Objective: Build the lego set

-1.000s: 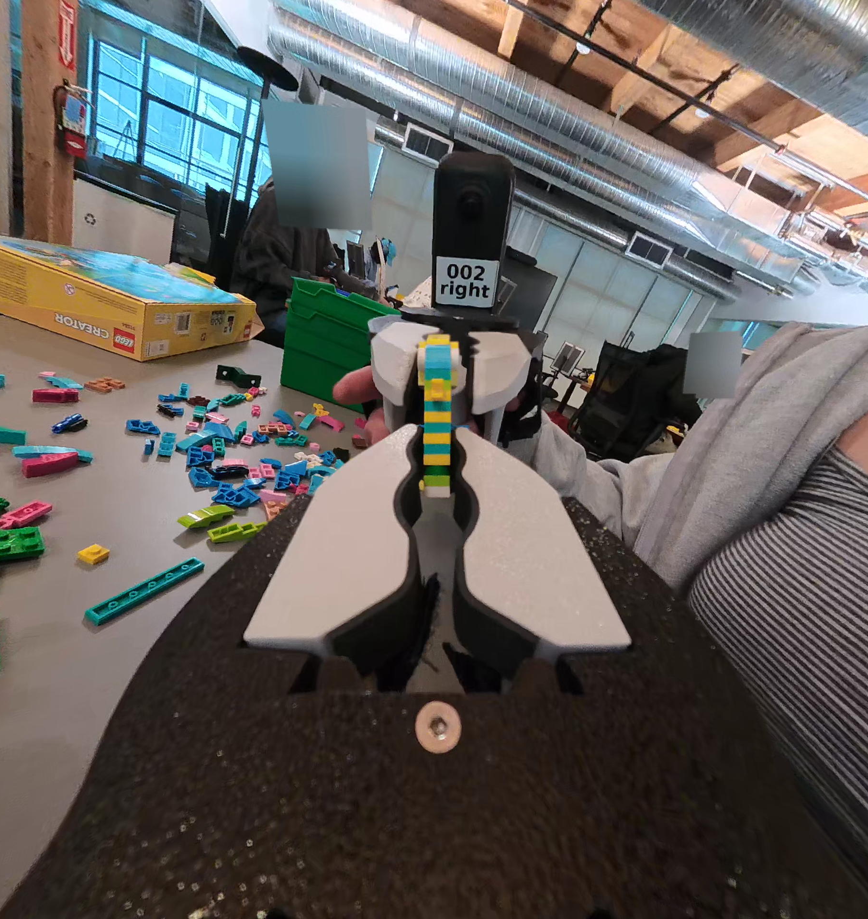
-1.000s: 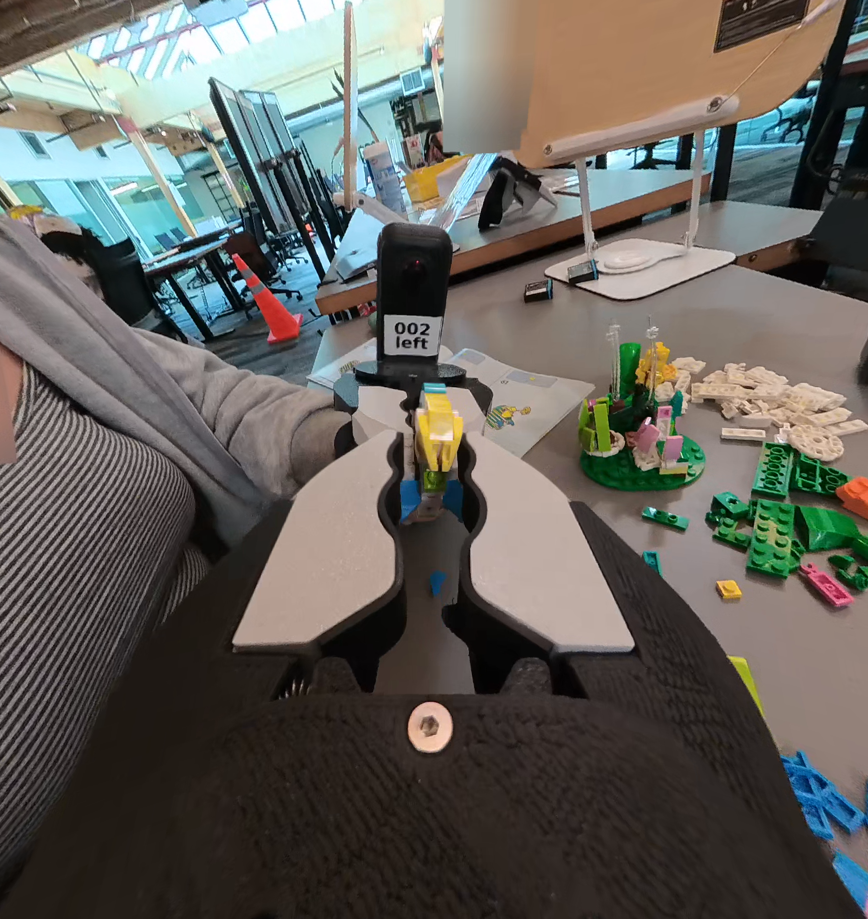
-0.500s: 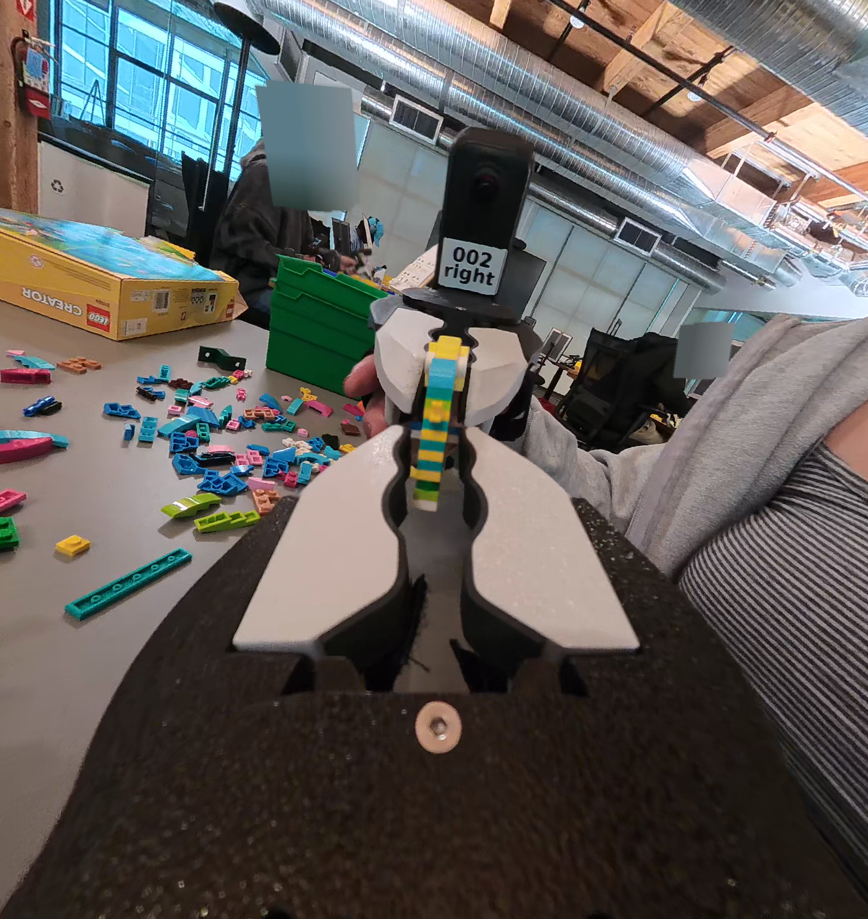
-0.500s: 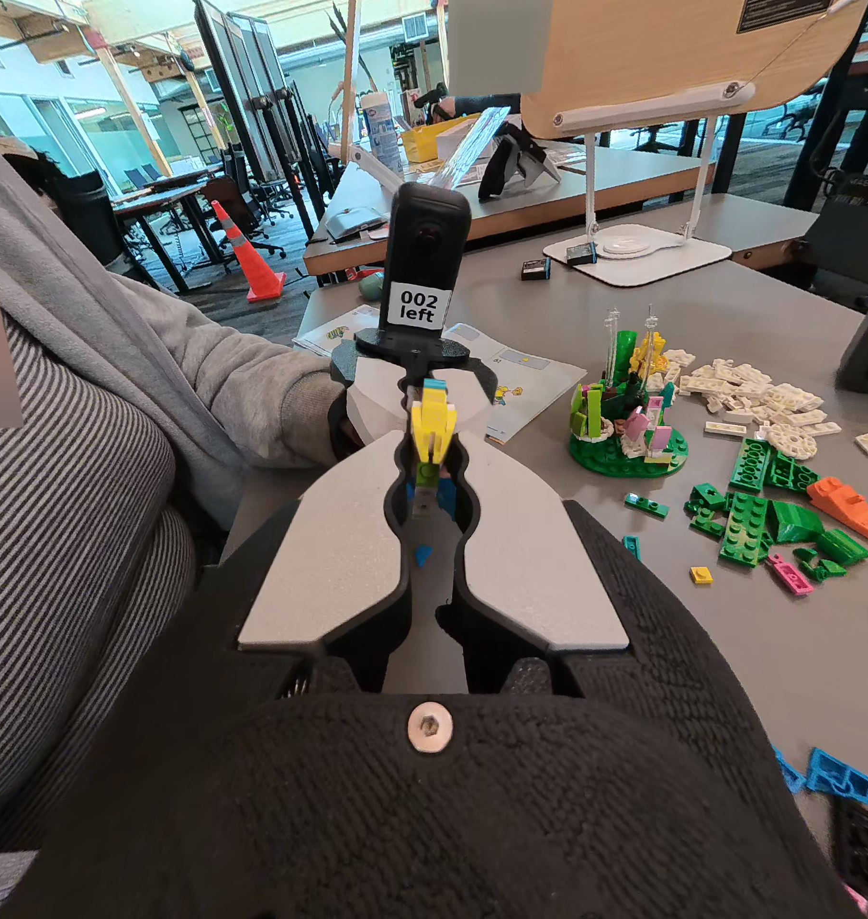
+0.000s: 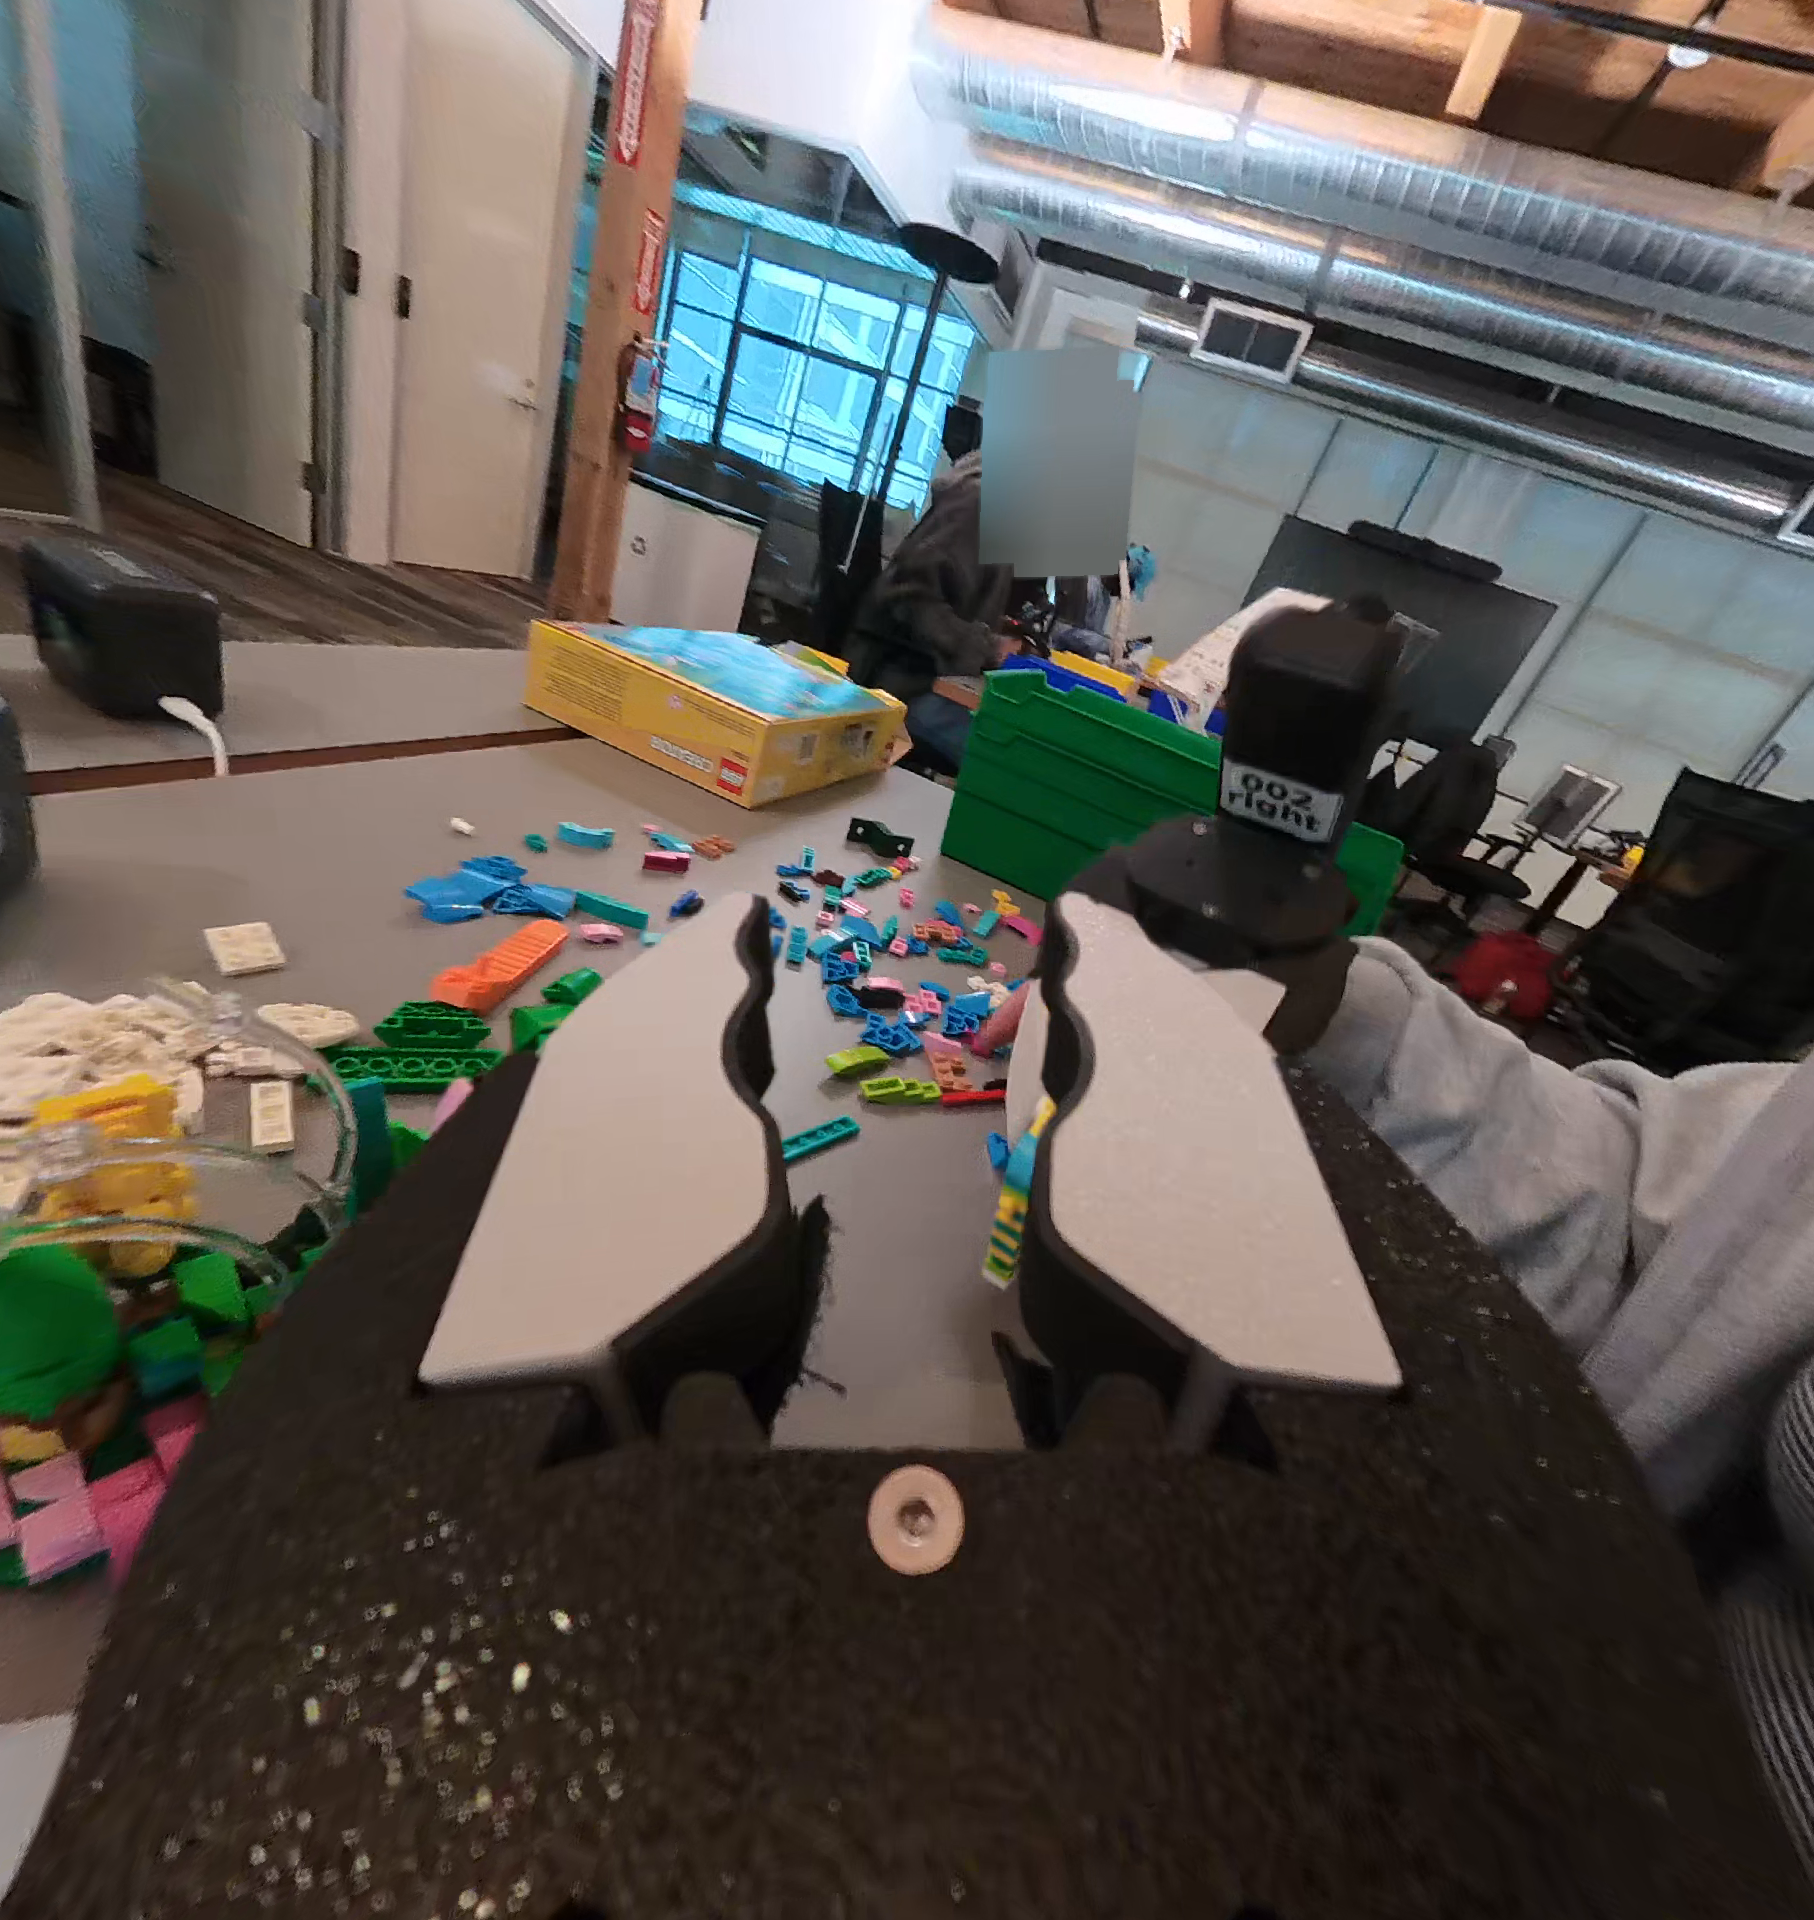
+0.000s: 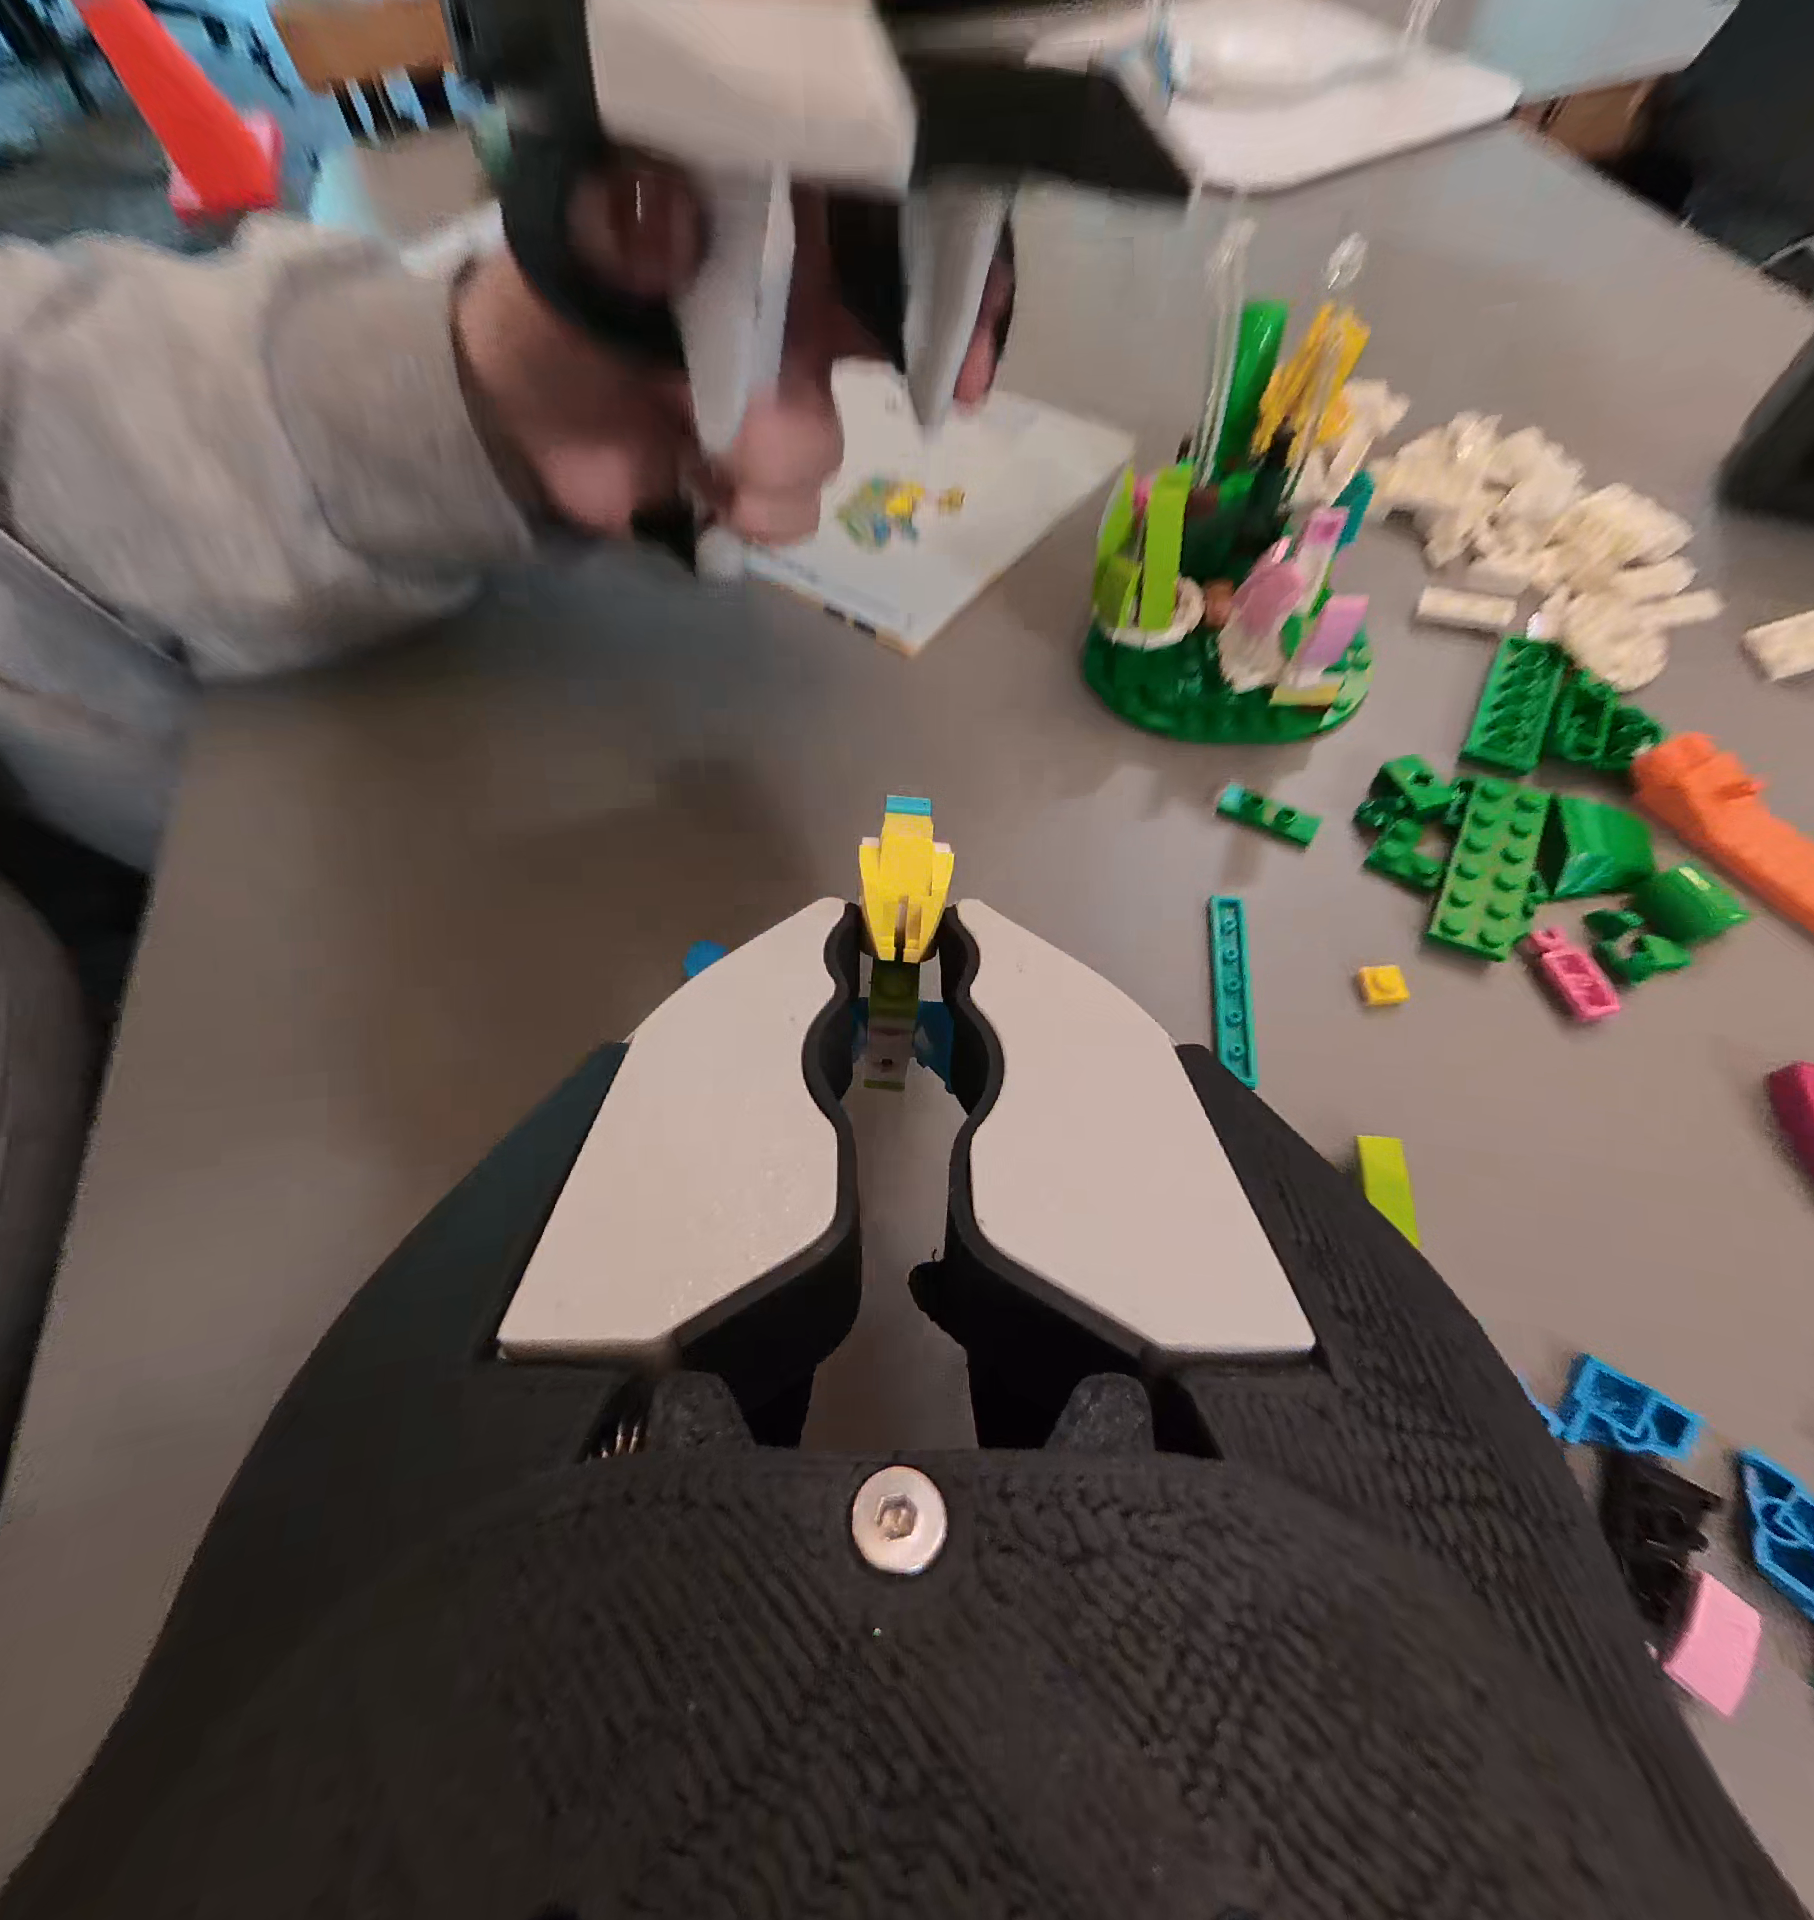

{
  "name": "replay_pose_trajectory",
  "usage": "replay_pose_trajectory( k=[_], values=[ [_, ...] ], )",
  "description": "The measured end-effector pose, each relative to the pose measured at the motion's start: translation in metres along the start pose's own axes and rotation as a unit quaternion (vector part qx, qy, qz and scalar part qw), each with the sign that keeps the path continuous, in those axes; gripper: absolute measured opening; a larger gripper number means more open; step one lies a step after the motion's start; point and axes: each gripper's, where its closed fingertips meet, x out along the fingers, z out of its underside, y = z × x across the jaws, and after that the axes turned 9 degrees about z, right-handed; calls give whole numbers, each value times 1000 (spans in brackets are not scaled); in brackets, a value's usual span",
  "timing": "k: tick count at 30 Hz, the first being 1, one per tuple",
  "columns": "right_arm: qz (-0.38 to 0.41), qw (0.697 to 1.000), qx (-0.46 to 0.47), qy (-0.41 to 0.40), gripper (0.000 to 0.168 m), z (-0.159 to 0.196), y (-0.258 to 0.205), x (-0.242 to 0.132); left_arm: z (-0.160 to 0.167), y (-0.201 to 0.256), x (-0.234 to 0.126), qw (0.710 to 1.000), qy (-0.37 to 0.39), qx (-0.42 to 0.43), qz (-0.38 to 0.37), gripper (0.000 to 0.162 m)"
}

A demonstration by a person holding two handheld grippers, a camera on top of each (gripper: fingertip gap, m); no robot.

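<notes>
Right claw (image 6: 898, 920): clamped on striped fish (image 6: 901, 883). Left claw (image 5: 898, 935): apart, empty. Garden base (image 6: 1230, 582) built; loose bricks (image 5: 882, 977) beside it remain unplaced on bench (image 6: 570, 831).

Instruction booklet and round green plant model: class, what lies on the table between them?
Bare grey table separates instruction booklet from green plant model, seen in the right wrist view.

Two wrist cameras, one riding low behind each gripper

Our left view looks level along its gripper (image 5: 898, 935) across the worktop (image 5: 259, 831) toward a yellow box (image 5: 711, 717). Our right view tilts down over its gripper (image 6: 898, 914), close to the worktop. We share the green model (image 6: 1230, 582), the orange piece (image 5: 498, 961) and the white pile (image 6: 1537, 540).
</notes>
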Motion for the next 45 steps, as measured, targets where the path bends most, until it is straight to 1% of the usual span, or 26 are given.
replay_pose_trajectory(
  k=[2, 10, 16, 23, 33, 45],
  values=[
    [2, 1000, -5, -10, 13, 5, 1, 3, -1, -2, -1, 1000, 4, 0, -6, 49],
    [2, 999, -24, -30, 13, 18, 5, 3, 10, 2, 7, 1000, -21, 4, -1, 49],
    [5, 999, -21, -33, 18, 19, 7, 1, 12, 3, 9, 1000, -25, 4, 0, 48],
    [8, 999, -23, -34, 19, 20, 8, 1, 25, 7, 16, 999, -49, 5, 6, 48],
    [12, 999, -26, -34, 22, 19, 8, 1, 30, 10, 20, 998, -60, 1, 13, 48],
    [10, 999, -29, -31, 20, 18, 6, 2, 36, 10, 21, 997, -75, -1, 13, 48]
  ],
)
